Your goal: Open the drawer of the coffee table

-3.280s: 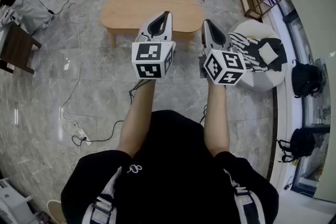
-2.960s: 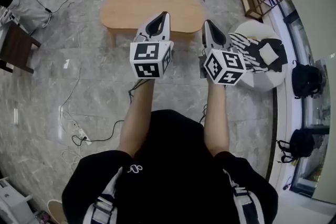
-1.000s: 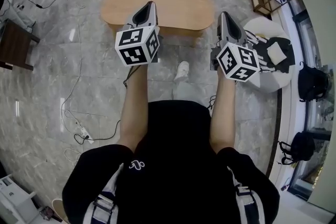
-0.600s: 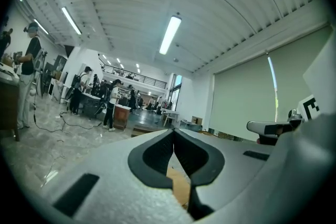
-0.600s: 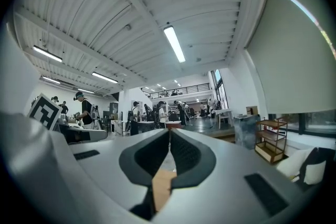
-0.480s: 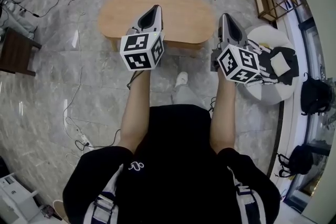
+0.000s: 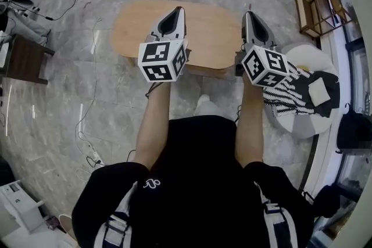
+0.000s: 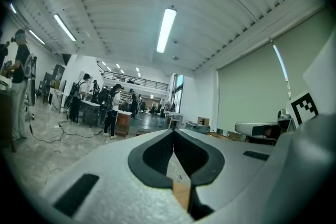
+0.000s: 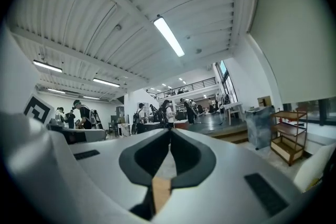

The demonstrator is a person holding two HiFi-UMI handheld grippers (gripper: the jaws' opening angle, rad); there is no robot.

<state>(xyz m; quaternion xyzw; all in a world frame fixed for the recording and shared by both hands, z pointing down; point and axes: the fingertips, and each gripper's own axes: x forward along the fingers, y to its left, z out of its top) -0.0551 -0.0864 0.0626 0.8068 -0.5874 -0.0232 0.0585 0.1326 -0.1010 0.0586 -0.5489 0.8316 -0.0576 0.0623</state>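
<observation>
- Marble floor runs all round, with cables trailing away on the left claw's outer side. The wooden coffee table sits just ahead of both claws and below them.
- Left claw: its jaws are pressed together with nothing between them. It is held level, well above the tabletop.
- That claw's own view looks out across the hall at a ceiling light and distant people, not down at the furniture.
- Right claw: same story, jaws closed tip to tip and empty. It is held level, beside its partner, with a stretch of tabletop showing between the two.
- From the head view, both sets of tips overlap the table's near half, so the claws are over it but touch nothing.
- The drawer is the trouble: no front or handle shows from up here. The near edge lies below the claws, tucked under the top, and I cannot tell where the drawer sits along it.
- Progress, as I judge it: nothing of the job is done yet. The claws have only been brought to the table, and the drawer is presumably still closed.
- What is left: bring a claw down to the table's side, find the drawer front, part the jaws, take hold and pull it out.
- Off beyond the right claw's outer side, a round white seat carries a striped cloth, well clear of the work.
</observation>
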